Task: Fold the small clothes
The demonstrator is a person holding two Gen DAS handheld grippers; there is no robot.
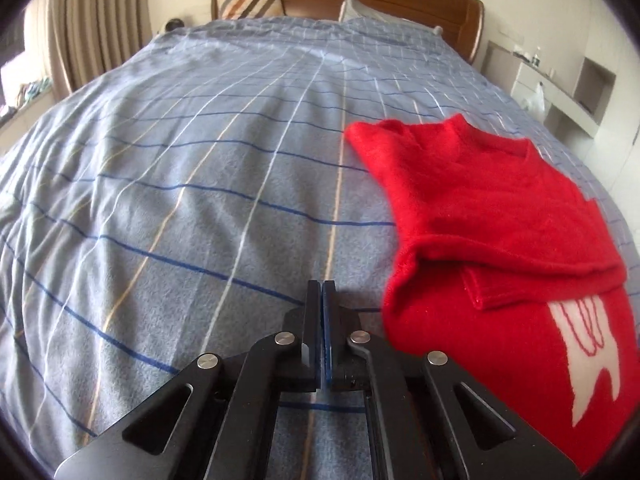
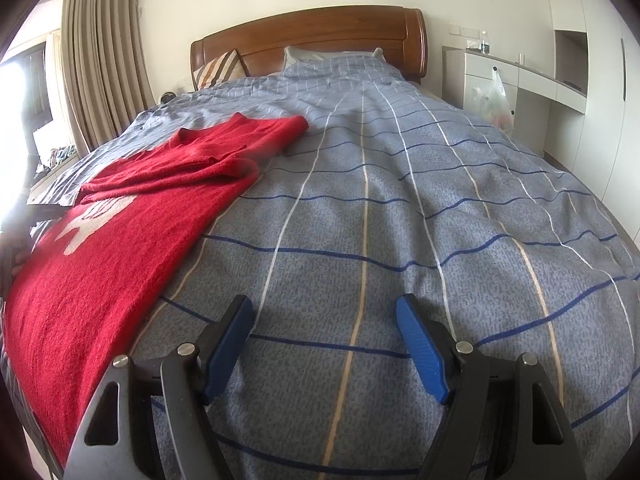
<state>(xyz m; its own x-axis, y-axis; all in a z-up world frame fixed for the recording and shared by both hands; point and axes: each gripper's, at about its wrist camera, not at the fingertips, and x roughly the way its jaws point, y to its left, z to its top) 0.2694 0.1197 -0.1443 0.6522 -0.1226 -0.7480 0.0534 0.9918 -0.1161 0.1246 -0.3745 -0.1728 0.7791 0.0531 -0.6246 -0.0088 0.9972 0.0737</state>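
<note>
Blue-padded fingers of the right gripper [image 2: 325, 312] stand spread wide over the checked blue bedcover [image 2: 400, 220], holding nothing, with the red sweater [image 2: 120, 240] lying flat just to their left. From the left wrist view, the left gripper [image 1: 322, 286] has its jaws pressed together with nothing between them, hovering above the bedcover beside the sweater's [image 1: 500, 220] folded-over sleeve. Behind, a striped pillow [image 2: 218, 70] leans against the wooden headboard [image 2: 320, 36].

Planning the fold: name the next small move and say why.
Probably bring the open right claw left to the red sweater edge. It hovers over bare blue bedspread, the left claw is shut on nothing, and the sleeves already lie folded in.
</note>
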